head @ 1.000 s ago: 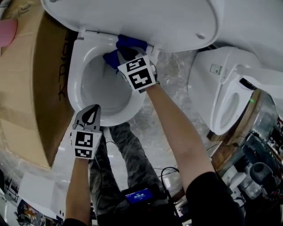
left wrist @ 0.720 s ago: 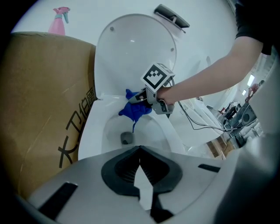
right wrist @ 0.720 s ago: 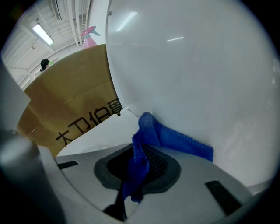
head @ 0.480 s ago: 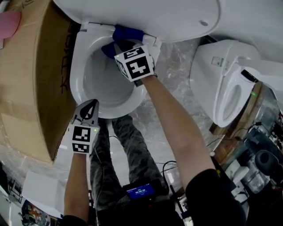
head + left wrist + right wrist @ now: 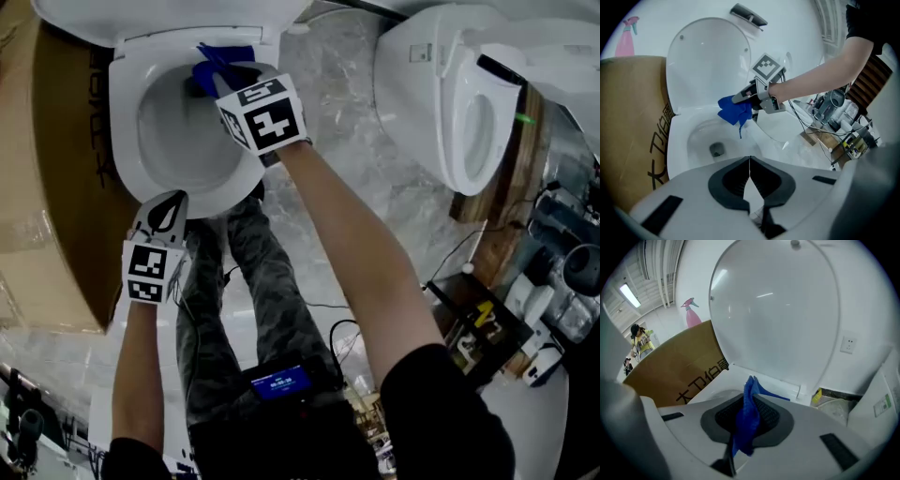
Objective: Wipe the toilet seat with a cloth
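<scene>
The white toilet (image 5: 125, 141) stands with its lid (image 5: 708, 61) raised. My right gripper (image 5: 214, 80) is shut on a blue cloth (image 5: 223, 58) and holds it over the back of the bowl, just off the rim near the hinge. From the left gripper view the blue cloth (image 5: 734, 110) hangs free from the right gripper (image 5: 740, 98). In the right gripper view the cloth (image 5: 747, 420) is pinched between the jaws. My left gripper (image 5: 167, 202) is shut and empty at the bowl's front rim; its jaws (image 5: 750, 168) meet in the left gripper view.
A large cardboard box (image 5: 56, 187) stands against the toilet's left side, a pink spray bottle (image 5: 692, 312) behind it. A second white toilet (image 5: 450, 103) is at the right. Cables and equipment (image 5: 534, 309) crowd the floor at right. The person's legs (image 5: 253, 281) stand before the bowl.
My right gripper has come off the rear rim and risen with the cloth. The left gripper has shifted a little along the front rim. The head view has swung, so the toilet sits further left.
</scene>
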### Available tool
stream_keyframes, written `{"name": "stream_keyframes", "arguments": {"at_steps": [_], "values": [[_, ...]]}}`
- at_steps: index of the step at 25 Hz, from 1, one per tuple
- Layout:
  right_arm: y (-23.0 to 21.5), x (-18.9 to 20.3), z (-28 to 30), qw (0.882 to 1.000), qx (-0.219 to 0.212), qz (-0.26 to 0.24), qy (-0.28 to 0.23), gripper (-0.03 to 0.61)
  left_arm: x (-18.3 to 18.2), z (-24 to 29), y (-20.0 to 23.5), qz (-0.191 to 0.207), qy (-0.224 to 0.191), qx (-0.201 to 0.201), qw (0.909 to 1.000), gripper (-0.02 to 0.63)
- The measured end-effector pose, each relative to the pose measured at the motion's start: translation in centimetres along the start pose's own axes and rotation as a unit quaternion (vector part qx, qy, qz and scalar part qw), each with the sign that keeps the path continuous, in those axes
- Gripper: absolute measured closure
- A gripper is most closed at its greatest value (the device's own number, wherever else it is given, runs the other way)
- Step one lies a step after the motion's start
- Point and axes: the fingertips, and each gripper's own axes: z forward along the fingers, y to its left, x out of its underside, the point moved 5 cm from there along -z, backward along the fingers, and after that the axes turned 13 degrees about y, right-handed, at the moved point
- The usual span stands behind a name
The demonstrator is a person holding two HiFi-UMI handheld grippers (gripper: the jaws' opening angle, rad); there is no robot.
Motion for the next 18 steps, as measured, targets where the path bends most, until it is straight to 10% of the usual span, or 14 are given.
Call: {"name": "stream_keyframes", "arguments": {"at_steps": [18], "values": [[9.2,12.9,-13.5,0.989,0.037,0.129,-0.057,0.531,6.3,-5.2,-6.0,0.147,0.017,0.033,0.9885,0.601]]}}
